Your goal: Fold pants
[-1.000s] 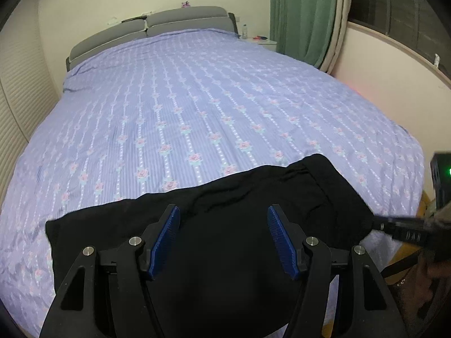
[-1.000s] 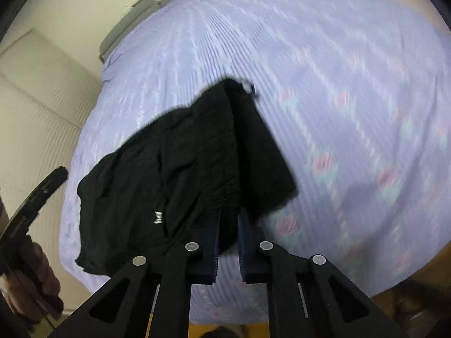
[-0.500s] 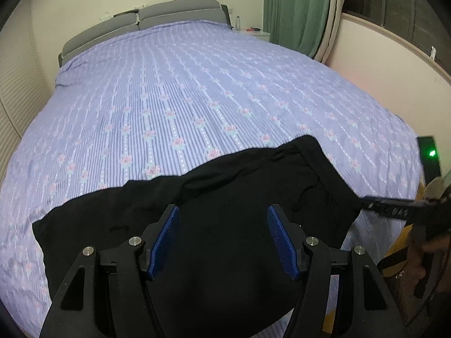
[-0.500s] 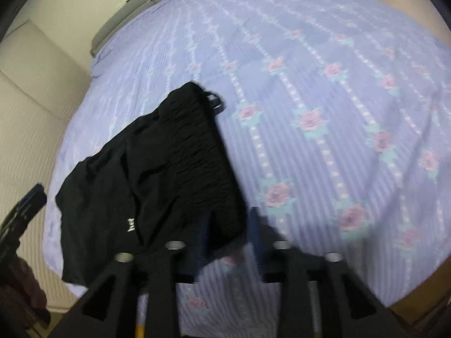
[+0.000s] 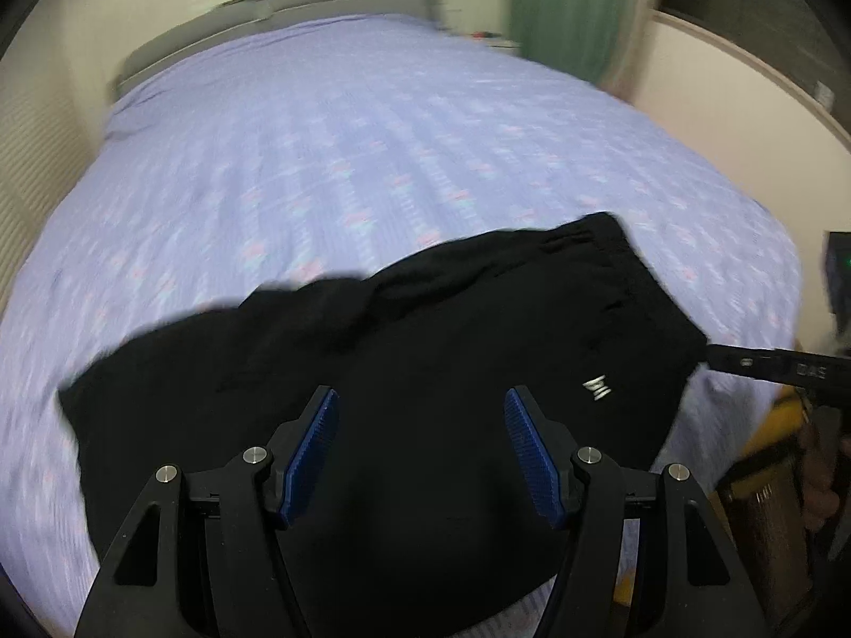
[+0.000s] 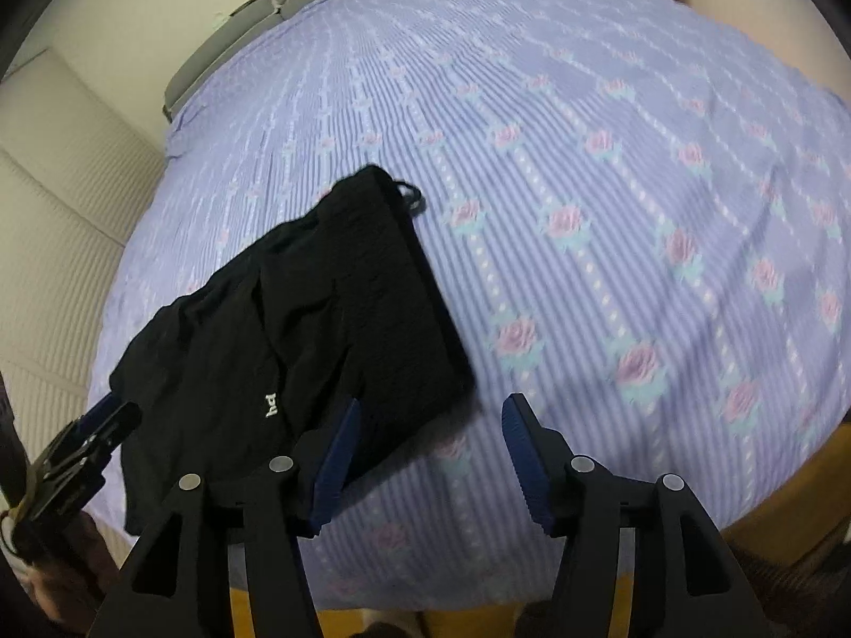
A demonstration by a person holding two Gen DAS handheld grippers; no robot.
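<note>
Black pants with a small white logo lie folded near the bed's front edge. They also show in the right wrist view, waistband toward the right. My left gripper is open and empty above the middle of the pants. My right gripper is open and empty, just off the waistband's near corner, over the bedspread. The right gripper also shows at the right edge of the left wrist view. The left gripper shows at the lower left of the right wrist view.
The bed has a lilac striped floral cover and a grey headboard. A green curtain hangs at the back right. Cream walls flank the bed. The bed's wooden edge shows at the lower right.
My right gripper has opened and let go of the waistband, which now lies flat on the bed. The left gripper stays open and has shifted a little over the pants.
</note>
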